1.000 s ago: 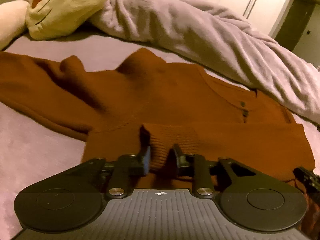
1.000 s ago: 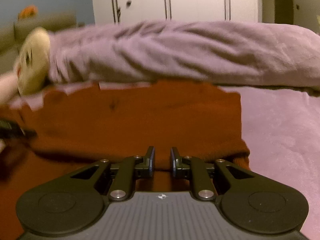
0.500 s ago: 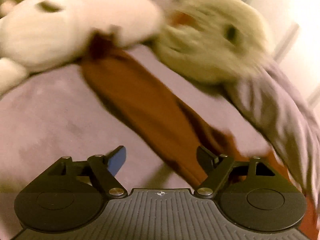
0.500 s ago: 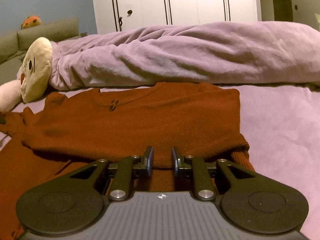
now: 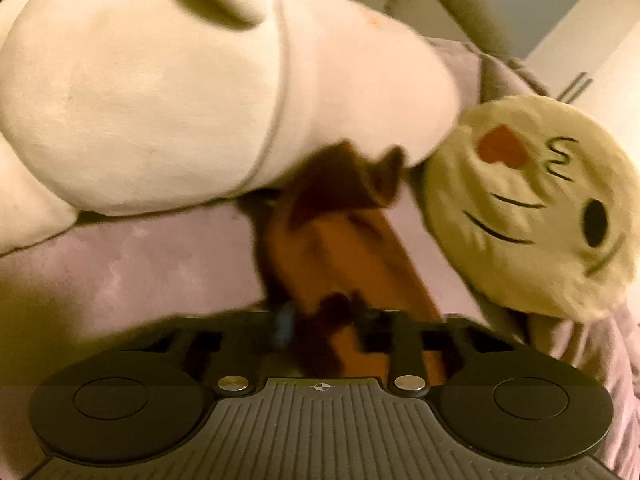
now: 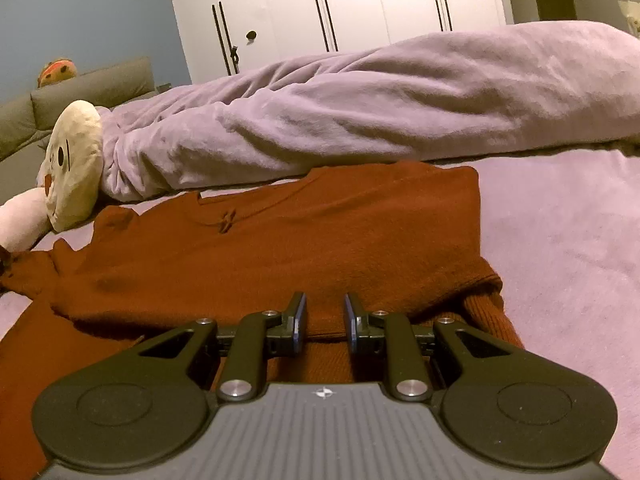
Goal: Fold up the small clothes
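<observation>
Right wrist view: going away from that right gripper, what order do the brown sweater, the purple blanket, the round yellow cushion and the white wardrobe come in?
1. Brown sweater, directly at the right gripper, its hem between the jaws.
2. Purple blanket, bunched beyond the sweater; the round yellow cushion, far left, seems about as far, too close to call.
3. White wardrobe, against the back wall.

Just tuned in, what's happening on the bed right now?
A person with a hand-held gripper in each hand is folding a rust-brown sweater on a purple bed. The left hand-held gripper is shut on a sleeve near the plush toys. The right hand-held gripper pinches the folded body's near edge. The sleeve isn't folded in yet.
</observation>
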`<state>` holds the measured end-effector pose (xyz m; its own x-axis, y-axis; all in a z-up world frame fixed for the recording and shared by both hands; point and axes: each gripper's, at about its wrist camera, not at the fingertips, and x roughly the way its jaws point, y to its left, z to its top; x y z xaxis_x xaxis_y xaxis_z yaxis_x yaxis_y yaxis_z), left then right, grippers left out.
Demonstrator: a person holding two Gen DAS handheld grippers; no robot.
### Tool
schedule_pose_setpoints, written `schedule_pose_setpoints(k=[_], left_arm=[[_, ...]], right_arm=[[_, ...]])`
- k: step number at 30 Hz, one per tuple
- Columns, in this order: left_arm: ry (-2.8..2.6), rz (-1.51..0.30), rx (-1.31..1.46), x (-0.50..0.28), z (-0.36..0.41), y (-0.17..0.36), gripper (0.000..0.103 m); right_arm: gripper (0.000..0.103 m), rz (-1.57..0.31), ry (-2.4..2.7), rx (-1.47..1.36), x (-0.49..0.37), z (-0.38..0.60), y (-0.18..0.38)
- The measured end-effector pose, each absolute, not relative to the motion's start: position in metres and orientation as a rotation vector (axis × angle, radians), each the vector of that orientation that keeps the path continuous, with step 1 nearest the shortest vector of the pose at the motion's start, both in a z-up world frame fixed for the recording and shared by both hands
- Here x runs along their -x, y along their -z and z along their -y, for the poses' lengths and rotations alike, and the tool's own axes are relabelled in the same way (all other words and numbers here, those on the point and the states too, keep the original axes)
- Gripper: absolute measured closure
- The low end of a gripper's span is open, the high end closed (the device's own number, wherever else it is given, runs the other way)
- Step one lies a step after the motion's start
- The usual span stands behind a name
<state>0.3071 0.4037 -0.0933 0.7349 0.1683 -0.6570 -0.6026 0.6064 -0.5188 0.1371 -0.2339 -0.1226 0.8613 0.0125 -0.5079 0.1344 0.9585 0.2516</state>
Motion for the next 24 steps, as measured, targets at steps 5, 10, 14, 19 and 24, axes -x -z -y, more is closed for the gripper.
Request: schedule_pose_setpoints(k=[5,10,14,19,24], left_arm=[[-0.409,-0.574,0.794,-0.301,-0.408,0.074,0.095],[-0.215,-0.505,0.566,-0.295,-0.352,0.012,0.095],[0.027,-0.456,0.403,-0.286,-0.269,-0.037,0.095],[0.354,-0.462,0.239,-0.254,-0.136,-0.055,0.094],[0.481,-0.628,0.088,-0.223,-0.043,-0.001,0.056]], right_arm=[[0.084,-0.528,0.061,-0.299,-0.136,0.235,0.123],[0.084,-0.519,0.058,-0.339,-0.134,0.239,0.12],[0.083,-0.513,0.064,-0.372,-0.129,0.241,0.116],[0.082,-0.497,0.063,-0.408,-0.121,0.246,0.108],[0.079,-0.488,0.049,-0.445,-0.114,0.252,0.1]])
